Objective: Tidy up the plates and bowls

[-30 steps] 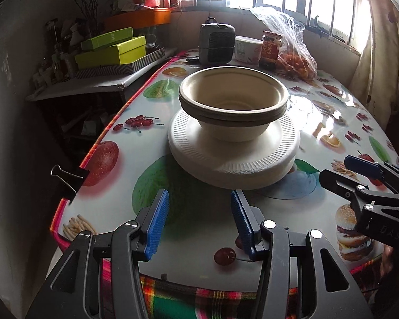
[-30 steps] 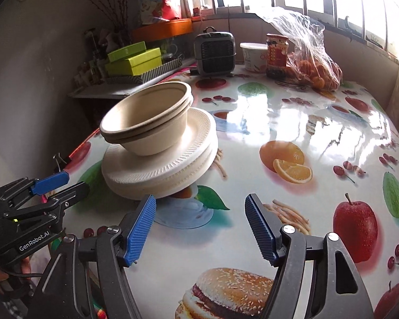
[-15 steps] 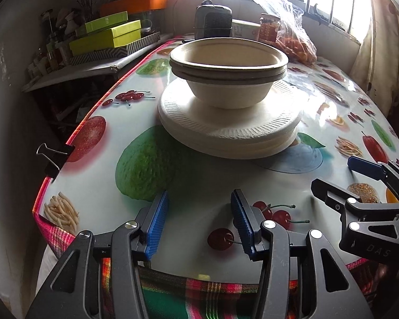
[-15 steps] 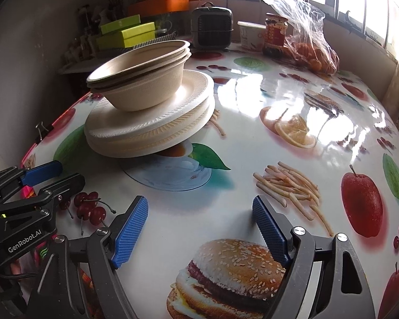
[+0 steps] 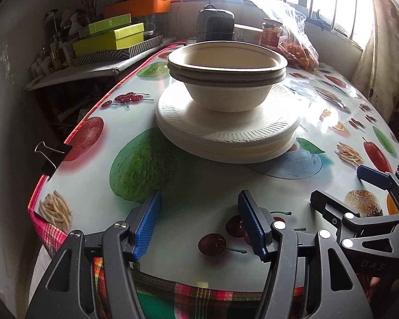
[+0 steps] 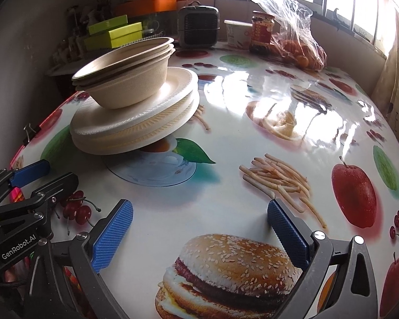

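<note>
The stack of plates [image 5: 227,135] sits on the tabletop [image 5: 199,186] toward its left side, with nested bowls [image 5: 227,79] resting on the top plate. In the right wrist view the stack of plates [image 6: 135,122] stands close to the left border, where a binder clip [image 5: 50,156] pins the cloth down. Bare printed surface lies open in front of the stack and far to its right, across the fries and apple prints. At the far end a heater [image 6: 198,26], a jar [image 6: 262,32] and a bag of oranges [image 6: 298,45] crowd the window side, well apart from the stack.

The left claw [image 5: 199,220] hangs over the near edge of the tabletop, moderately wide, nothing between its pads. The right claw [image 6: 199,236] hangs just beside it over the burger print, spread very wide and empty.

Compared with a second ago, both claws have just been opening, the right one far more. The stack now looms larger and nearer in both views, and more of the near plaid edge shows under the left claw.
</note>
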Available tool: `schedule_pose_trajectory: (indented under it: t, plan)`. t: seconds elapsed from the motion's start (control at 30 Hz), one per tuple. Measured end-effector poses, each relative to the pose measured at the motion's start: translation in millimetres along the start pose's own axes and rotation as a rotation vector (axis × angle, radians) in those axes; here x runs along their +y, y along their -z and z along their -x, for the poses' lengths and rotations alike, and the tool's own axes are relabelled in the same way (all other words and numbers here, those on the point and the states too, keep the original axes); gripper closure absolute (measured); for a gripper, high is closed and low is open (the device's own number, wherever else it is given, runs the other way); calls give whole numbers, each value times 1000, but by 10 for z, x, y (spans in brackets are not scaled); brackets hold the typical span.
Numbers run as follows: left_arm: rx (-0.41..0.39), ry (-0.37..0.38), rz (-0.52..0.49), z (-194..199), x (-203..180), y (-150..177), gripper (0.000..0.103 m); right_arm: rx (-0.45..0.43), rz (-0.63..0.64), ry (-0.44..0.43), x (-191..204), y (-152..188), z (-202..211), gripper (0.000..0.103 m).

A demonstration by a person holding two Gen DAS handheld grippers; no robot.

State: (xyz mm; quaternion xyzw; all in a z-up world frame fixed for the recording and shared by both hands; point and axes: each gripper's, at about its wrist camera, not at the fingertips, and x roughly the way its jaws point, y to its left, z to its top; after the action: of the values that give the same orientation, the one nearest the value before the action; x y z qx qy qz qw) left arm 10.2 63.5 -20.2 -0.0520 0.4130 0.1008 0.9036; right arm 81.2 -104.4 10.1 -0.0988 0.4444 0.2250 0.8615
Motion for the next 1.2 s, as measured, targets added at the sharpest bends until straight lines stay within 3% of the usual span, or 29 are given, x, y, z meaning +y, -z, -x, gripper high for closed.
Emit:
schedule_pose_trajectory:
  t: [1.2]
  plan:
    - [-3,-2,0,0,9,8,42,-10,-6,5,-39,21,39,1]
